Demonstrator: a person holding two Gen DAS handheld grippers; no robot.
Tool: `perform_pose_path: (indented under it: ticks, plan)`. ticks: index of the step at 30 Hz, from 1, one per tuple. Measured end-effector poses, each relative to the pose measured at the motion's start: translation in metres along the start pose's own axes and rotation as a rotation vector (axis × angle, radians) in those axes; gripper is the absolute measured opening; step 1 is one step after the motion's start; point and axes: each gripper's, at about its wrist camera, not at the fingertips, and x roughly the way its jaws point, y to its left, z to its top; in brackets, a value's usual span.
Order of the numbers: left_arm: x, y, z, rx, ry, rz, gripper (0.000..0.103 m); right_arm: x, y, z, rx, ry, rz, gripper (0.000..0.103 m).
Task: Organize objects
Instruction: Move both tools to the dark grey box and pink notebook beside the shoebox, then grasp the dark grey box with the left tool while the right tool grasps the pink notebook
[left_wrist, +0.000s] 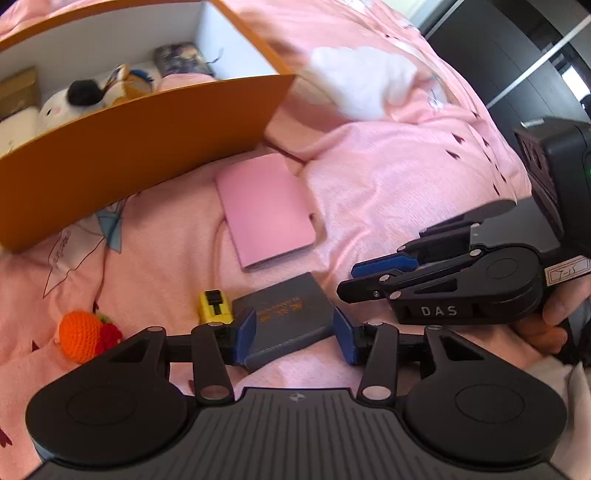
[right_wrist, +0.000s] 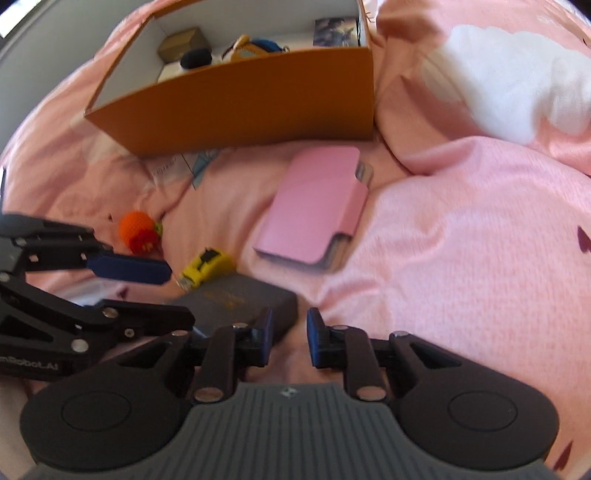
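A flat grey box (left_wrist: 288, 317) (right_wrist: 236, 299) with gold lettering lies on the pink bedding. My left gripper (left_wrist: 295, 338) (right_wrist: 181, 295) points down over it, jaws open, with its blue pads standing on either side of the box's near end. My right gripper (right_wrist: 290, 339) (left_wrist: 345, 280) hangs just right of the box. Its jaws stand a narrow gap apart with only bedding showing between them. Beside the grey box lie a small yellow item (left_wrist: 214, 306) (right_wrist: 207, 266), a crocheted orange ball (left_wrist: 81, 334) (right_wrist: 138, 230) and a pink wallet case (left_wrist: 266, 210) (right_wrist: 317, 210).
An open orange box (left_wrist: 147, 129) (right_wrist: 258, 103) stands behind, holding a plush toy, a dark tin and a brown carton. A white fluffy thing (left_wrist: 362, 81) (right_wrist: 509, 81) lies on the rumpled pink quilt (right_wrist: 461, 258). A hand (left_wrist: 554, 317) grips the right tool.
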Motion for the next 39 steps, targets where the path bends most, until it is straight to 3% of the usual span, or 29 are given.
perform_pose_path:
  ticks: [5,10,12,16,25,32,39]
  plan:
    - [0.003,-0.007,-0.002,0.023,0.016,0.012,0.057,0.006,0.012,-0.012,-0.173,0.068,-0.043,0.022]
    - [-0.002,0.004,-0.004,-0.016,0.008,0.045,0.058,0.019,0.022,-0.009,-0.283,0.137,0.000,0.023]
    - [-0.004,0.010,-0.005,-0.036,0.004,0.050,0.058,0.025,0.023,-0.007,-0.293,0.162,0.033,0.022]
    - [-0.008,0.022,-0.008,-0.072,-0.007,0.059,0.058,0.039,0.021,-0.003,-0.240,0.208,0.135,0.011]
    - [-0.020,0.039,-0.013,-0.063,-0.030,0.094,0.058,0.038,0.040,0.025,-0.225,0.070,0.176,0.009]
    - [-0.027,0.054,-0.016,-0.077,-0.061,0.147,0.059,0.038,0.058,0.046,-0.286,-0.023,0.126,0.010]
    - [-0.021,0.070,-0.011,-0.139,-0.104,0.142,0.064,0.029,0.050,0.055,-0.254,-0.065,0.045,0.011]
